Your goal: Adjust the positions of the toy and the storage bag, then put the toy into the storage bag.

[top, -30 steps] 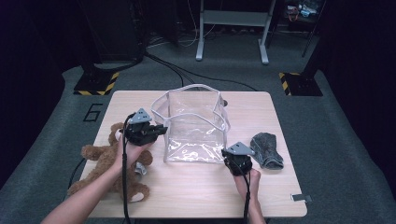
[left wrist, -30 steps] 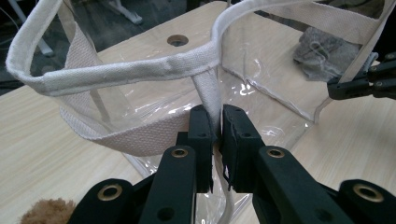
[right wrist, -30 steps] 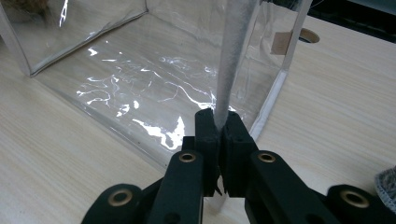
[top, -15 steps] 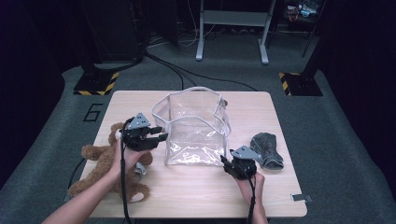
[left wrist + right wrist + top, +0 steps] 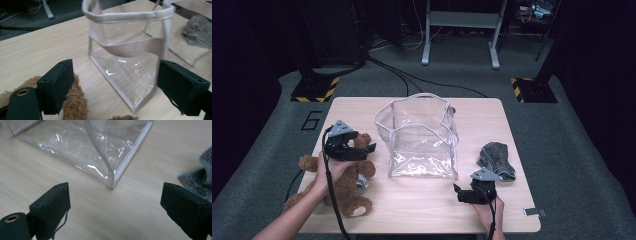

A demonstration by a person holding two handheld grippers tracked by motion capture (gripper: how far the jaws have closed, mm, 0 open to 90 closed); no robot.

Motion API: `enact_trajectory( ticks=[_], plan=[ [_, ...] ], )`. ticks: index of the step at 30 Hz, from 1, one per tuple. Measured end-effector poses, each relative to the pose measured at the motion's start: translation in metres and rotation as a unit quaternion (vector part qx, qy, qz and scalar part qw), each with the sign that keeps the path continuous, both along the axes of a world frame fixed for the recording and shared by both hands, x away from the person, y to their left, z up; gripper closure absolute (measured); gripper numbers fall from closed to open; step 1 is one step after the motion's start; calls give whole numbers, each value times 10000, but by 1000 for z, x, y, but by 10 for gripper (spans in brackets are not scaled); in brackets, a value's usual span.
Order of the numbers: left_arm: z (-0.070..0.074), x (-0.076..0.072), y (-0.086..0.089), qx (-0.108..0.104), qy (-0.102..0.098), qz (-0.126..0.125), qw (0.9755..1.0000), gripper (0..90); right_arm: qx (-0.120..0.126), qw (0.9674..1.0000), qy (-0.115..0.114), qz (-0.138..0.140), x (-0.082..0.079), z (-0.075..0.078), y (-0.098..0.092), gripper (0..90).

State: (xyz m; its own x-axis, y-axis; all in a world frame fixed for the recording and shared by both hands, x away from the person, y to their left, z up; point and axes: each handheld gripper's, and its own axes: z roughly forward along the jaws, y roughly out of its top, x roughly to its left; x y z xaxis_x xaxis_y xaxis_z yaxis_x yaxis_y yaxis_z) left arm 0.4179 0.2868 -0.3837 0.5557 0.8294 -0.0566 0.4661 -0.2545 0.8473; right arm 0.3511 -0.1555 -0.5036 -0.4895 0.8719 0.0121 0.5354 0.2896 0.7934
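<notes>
Standing open-mouthed mid-table, the clear bag (image 5: 422,137) awaits filling: both grippers, left (image 5: 362,148) and right (image 5: 460,192), have just spread their jaws, empty, teddy bear (image 5: 343,182) left of it, grey cloth (image 5: 496,159) right

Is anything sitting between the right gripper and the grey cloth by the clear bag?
Nothing visible does. The right gripper, jaws open and empty, has bare table between it and the grey cloth; the clear bag stands off to the other side.

The high view is looking forward and down over the whole table (image 5: 422,210). Both gripper views are sitting low and near, sharing the clear bag (image 5: 422,135) (image 5: 127,60) (image 5: 95,150).
</notes>
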Motion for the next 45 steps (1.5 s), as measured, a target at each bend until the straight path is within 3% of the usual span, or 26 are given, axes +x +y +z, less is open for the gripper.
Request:
enact_trajectory(
  ticks=[7, 12, 24, 30, 36, 45],
  plan=[
    [-6, 9, 19, -8, 198, 443, 9988, 75, -285, 9990, 342, -52, 4, -16, -3, 3],
    [-11, 15, 32, -71, 366, 722, 9967, 50, -164, 9984, 537, -89, 3, -26, -3, 0],
    [-24, 23, 51, 52, 655, 1271, 9897, 0, -352, 9981, 507, -77, 2, -27, 0, 0],
    [-36, 28, 53, 261, 911, 1396, 9857, 0, -356, 9981, 504, -77, 2, -27, 0, 0],
    [-49, 29, 52, 514, 1196, 1344, 9823, 0, -350, 9981, 486, -114, 2, -27, 1, 0],
    [-63, 29, 55, 645, 1478, 1396, 9770, 0, -321, 9982, 494, -81, 2, -27, 1, 0]
  ],
)
